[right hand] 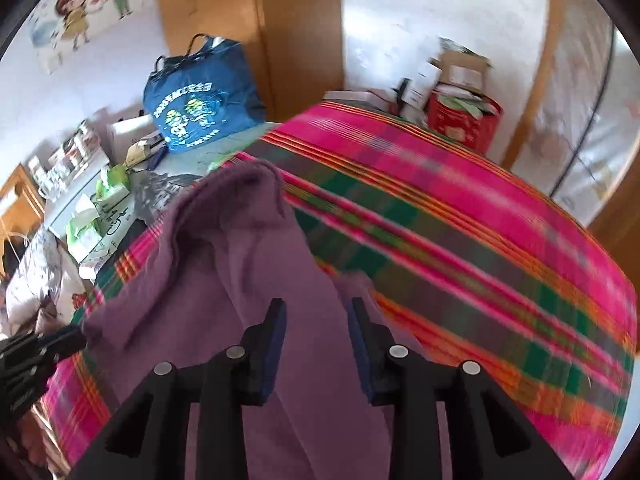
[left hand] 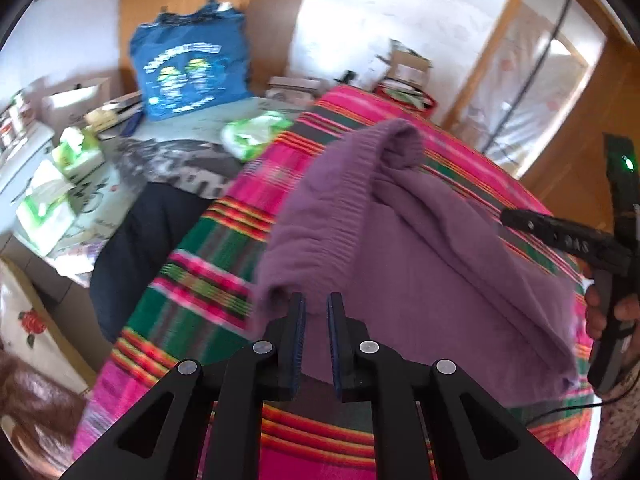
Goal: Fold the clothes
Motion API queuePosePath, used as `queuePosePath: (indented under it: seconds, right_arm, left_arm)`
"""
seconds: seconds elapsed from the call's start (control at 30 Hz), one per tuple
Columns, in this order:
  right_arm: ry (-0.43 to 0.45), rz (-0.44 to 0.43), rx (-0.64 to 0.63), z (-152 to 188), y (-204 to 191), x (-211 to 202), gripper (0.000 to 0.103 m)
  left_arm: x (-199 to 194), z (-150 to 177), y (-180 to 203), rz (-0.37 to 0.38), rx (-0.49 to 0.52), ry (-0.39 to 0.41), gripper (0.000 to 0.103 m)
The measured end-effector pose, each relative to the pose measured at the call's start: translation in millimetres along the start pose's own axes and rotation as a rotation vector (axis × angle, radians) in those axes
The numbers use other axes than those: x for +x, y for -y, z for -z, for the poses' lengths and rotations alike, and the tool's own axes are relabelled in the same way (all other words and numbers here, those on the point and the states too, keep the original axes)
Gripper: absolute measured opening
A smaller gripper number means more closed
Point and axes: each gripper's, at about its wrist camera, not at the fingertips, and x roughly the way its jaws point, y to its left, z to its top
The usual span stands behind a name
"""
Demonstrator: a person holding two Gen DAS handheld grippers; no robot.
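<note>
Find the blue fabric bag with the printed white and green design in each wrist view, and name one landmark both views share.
Left wrist view: the blue fabric bag stands upper left, against the wooden panel, beyond the purple knitted garment.
Right wrist view: the bag is also upper left, behind the garment's raised end.
Shared landmark: the pink, green and orange striped blanket.

So the left gripper (left hand: 317,312) hangs over the near edge of a purple sweater (left hand: 400,232), jaws a narrow gap apart with nothing pinched between them. The sweater's lying rumpled on a pink and green striped blanket (left hand: 208,280). At the right edge a hand (left hand: 608,312) holds the right gripper (left hand: 560,236). A blue bag (left hand: 188,68) sits way back.
</note>
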Motion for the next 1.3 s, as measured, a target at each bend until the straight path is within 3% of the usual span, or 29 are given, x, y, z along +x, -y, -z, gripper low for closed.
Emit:
queuePosePath:
  seconds: [0.17, 0.3, 0.47, 0.53, 0.67, 0.93, 1.07, 1.3]
  right_arm:
    - [0.071, 0.039, 0.074, 60, 40, -57, 0.033]
    - [0.105, 0.117, 0.186, 115, 77, -91, 0.04]
    - [0.099, 0.205, 0.366, 189, 120, -115, 0.041]
    - [0.087, 0.211, 0.439, 214, 133, -117, 0.041]
    - [0.096, 0.141, 0.561, 248, 151, -118, 0.041]
    - [0.134, 0.002, 0.624, 258, 150, -102, 0.041]
    - [0.144, 0.008, 0.616, 254, 142, -99, 0.041]
    - [0.155, 0.004, 0.627, 260, 144, -101, 0.041]
  left_arm:
    - [6, 2, 38, 0.109, 0.089, -0.048, 0.023]
    - [20, 1, 78, 0.2, 0.159, -0.116, 0.028]
    - [45, 4, 122, 0.297, 0.23, -0.228, 0.029]
    - [59, 4, 135, 0.374, 0.215, -0.287, 0.031]
    - [79, 3, 143, 0.419, 0.145, -0.359, 0.031]
    - [89, 3, 155, 0.51, 0.044, -0.437, 0.033]
    - [89, 4, 170, 0.541, 0.049, -0.457, 0.044]
    - [104, 8, 198, 0.524, 0.03, -0.54, 0.044]
